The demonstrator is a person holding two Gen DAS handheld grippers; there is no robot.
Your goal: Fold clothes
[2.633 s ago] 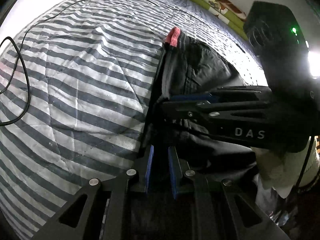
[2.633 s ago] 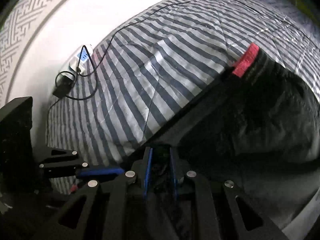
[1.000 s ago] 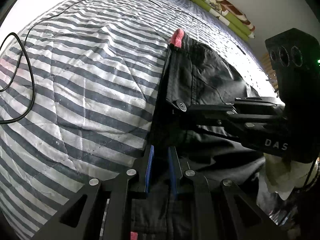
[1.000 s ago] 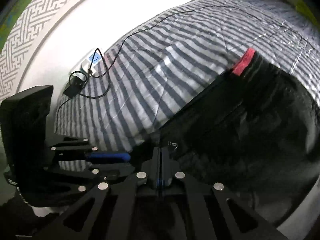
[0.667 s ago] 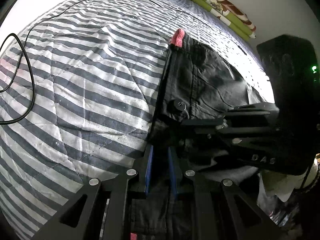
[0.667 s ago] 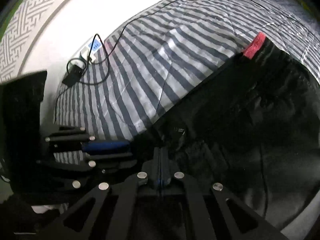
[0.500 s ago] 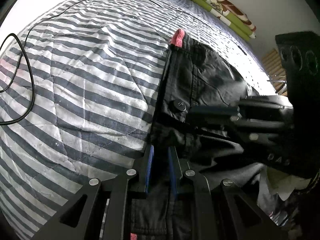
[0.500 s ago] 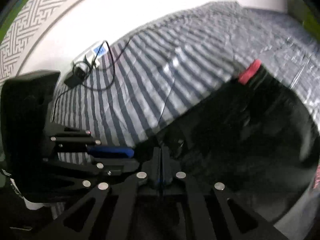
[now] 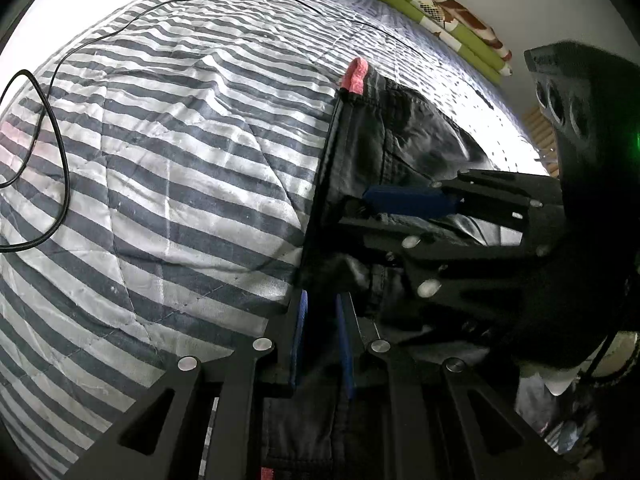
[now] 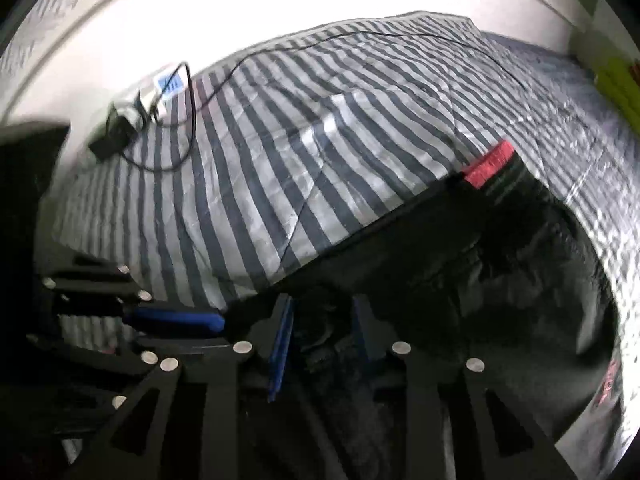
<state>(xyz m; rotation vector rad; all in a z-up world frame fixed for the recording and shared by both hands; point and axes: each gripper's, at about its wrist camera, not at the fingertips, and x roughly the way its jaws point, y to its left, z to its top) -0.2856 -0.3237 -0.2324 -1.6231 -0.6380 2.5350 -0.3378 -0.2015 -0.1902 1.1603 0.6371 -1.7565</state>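
Note:
A black garment (image 9: 400, 140) with a red tag (image 9: 355, 76) at its far corner lies on the striped quilt (image 9: 160, 160). My left gripper (image 9: 322, 340) is shut on the garment's near edge, dark cloth pinched between its blue pads. In the right wrist view the same garment (image 10: 480, 280) and its red tag (image 10: 490, 164) spread to the right. My right gripper (image 10: 322, 328) stands open there, with bunched black cloth lying loose between its fingers. It also reaches in from the right in the left wrist view, just beyond the left one, fingers apart over the garment.
A black cable (image 9: 60, 152) loops over the quilt's left side. It runs to a white power strip and charger (image 10: 160, 88) by the wall. Folded green bedding (image 9: 440, 12) lies at the bed's far end. The left gripper (image 10: 208, 338) shows at lower left in the right wrist view.
The right gripper, shut until half a second ago, has opened, and cloth now lies between its fingers. The left gripper has kept its hold. The garment has barely shifted.

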